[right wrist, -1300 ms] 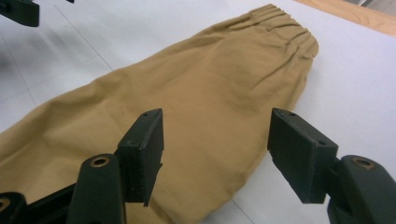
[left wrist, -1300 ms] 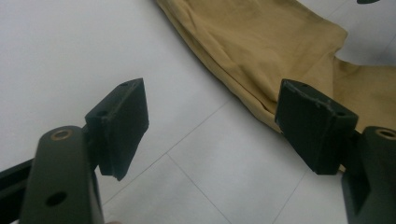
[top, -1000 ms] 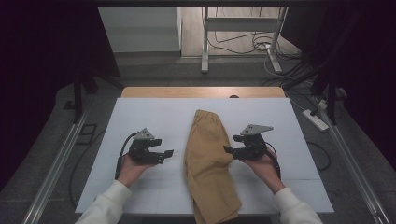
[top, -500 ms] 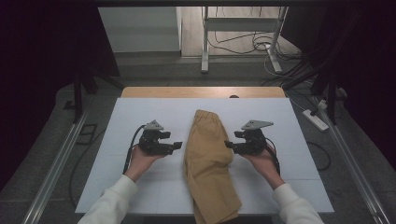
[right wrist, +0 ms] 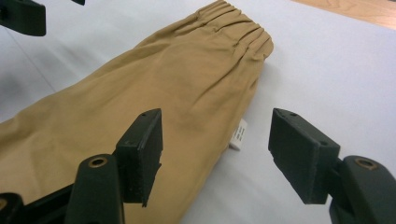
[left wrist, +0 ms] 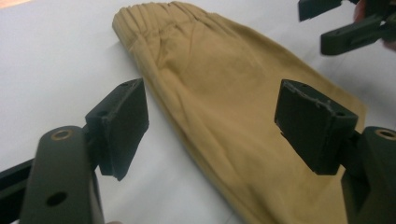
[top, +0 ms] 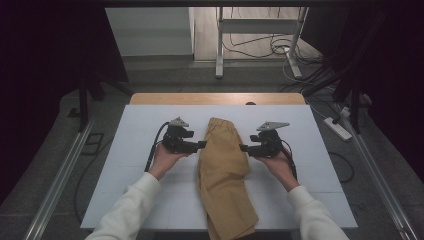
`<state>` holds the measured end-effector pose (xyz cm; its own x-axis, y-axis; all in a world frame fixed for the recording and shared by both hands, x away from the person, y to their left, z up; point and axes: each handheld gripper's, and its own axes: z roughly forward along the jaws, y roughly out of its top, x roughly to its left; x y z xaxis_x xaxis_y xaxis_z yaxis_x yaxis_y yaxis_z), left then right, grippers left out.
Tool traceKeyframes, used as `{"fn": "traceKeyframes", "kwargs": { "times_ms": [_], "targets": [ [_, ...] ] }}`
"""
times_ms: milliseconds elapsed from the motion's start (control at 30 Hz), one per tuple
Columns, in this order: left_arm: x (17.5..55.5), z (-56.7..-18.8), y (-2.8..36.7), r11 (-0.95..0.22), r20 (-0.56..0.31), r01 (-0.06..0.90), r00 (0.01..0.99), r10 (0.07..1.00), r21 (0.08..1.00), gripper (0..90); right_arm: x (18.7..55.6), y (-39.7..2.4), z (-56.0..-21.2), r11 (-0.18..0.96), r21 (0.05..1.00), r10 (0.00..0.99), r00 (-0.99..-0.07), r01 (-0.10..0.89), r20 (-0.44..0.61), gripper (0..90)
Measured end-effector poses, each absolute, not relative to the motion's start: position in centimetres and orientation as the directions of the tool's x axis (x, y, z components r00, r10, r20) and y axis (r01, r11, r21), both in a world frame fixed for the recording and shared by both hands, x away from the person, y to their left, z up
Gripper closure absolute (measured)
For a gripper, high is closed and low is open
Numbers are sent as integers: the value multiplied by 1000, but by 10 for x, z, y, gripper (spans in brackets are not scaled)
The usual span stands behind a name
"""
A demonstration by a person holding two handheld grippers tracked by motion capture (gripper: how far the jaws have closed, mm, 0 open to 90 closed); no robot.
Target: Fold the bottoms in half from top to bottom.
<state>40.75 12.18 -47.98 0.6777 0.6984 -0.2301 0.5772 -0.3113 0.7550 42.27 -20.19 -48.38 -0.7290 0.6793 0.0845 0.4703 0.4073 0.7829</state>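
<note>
Tan trousers point(top: 224, 170) lie folded lengthwise mid-table on white table cover point(top: 310, 200), elastic waistband at far end, legs running back toward person, hem hanging past near edge. 2 hand-held grippers flank the upper part, 1 per side, both pointing inward at fabric.

L gripper point(top: 199, 145): jaws wide apart, nothing between pads, not touching cloth in high view; tips just beside the trousers' left edge. In left gripper view point(left wrist: 212, 126) the left edge of trousers point(left wrist: 224, 93) runs between the 2 jaws, pads clear of it. R gripper's jaw tips seen top right there point(left wrist: 336, 23).

R gripper point(top: 245, 148): jaws also wide apart, holding nothing, tips just beside trousers' right edge. Right gripper view point(right wrist: 215, 149): fabric edge point(right wrist: 163, 88) under left pad, small white care label point(right wrist: 239, 134) sticks out from the edge between the jaws, resting on cover. Contact w/ cloth: can't tell for sure, looks apart.

Wood table edge point(top: 215, 98) shows beyond cover at far side.
</note>
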Motion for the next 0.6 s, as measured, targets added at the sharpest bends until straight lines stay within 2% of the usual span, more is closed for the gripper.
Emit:
{"fn": "traceKeyframes", "kwargs": {
  "times_ms": [600],
  "targets": [
    [438, -493, 115, -312, -227, 627, 629, 743, 714, 262, 460, -185, -492, 414, 760, 697, -711, 501, 89, 352]
  ]
}}
